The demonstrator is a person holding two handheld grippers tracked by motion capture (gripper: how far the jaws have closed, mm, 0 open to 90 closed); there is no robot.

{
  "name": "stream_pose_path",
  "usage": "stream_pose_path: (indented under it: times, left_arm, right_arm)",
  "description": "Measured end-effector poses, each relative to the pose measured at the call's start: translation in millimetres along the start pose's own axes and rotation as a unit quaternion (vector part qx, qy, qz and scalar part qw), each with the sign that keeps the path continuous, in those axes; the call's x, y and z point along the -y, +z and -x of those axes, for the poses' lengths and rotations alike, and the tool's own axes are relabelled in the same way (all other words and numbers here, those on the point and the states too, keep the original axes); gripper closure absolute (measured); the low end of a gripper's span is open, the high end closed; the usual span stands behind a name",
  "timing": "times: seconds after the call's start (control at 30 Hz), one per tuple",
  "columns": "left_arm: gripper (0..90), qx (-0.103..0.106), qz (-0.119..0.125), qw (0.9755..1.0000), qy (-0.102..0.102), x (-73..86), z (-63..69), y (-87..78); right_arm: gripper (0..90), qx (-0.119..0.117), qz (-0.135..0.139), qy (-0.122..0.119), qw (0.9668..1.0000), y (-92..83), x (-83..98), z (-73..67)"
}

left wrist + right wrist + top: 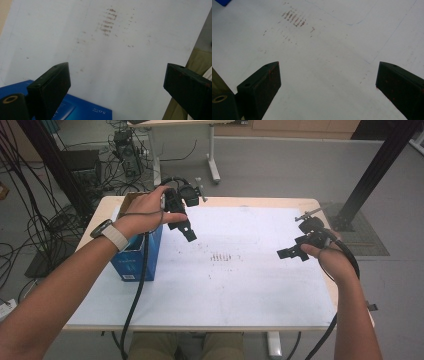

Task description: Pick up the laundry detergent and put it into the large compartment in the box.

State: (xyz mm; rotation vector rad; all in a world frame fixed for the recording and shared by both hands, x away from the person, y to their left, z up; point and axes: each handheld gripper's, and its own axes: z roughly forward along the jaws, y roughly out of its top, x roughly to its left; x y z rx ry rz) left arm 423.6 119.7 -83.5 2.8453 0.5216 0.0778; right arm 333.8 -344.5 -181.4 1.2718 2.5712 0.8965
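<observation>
Holding my left gripper [186, 231] above blue box [134, 261], jaws wide apart, gripping nothing. My right gripper [292, 252] hovers over white table sheet [235, 285], well apart from box, jaws spread, nothing held.

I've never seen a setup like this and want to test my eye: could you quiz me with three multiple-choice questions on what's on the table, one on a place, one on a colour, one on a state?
1. Where does the box stand?
A. At the table's left edge, by the left claw
B. In the middle of the table
C. Beside the right claw

2. What colour is the box?
A. Red
B. Blue
C. Green

3. How do the jaws of the left claw and right claw stand?
A. Both shut on the box
B. One open, one shut
C. Both open, holding nothing

Answers: 1 A, the high view shows it under the left hand. 2 B, its sides are blue. 3 C, in each gripper view the white table shows between the spread jaws.
</observation>
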Motion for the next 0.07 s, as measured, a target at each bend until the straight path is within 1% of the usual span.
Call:
stream_pose_path:
  times: [0.07]
  left_arm:
    - [7.5, 0.000, 0.000, 1.0000, 0.000, 0.0, 0.0, 0.0]
  right_arm:
    - [6.0, -0.001, -0.001, 0.001, 1.0000, 0.6, 0.9, 0.5]
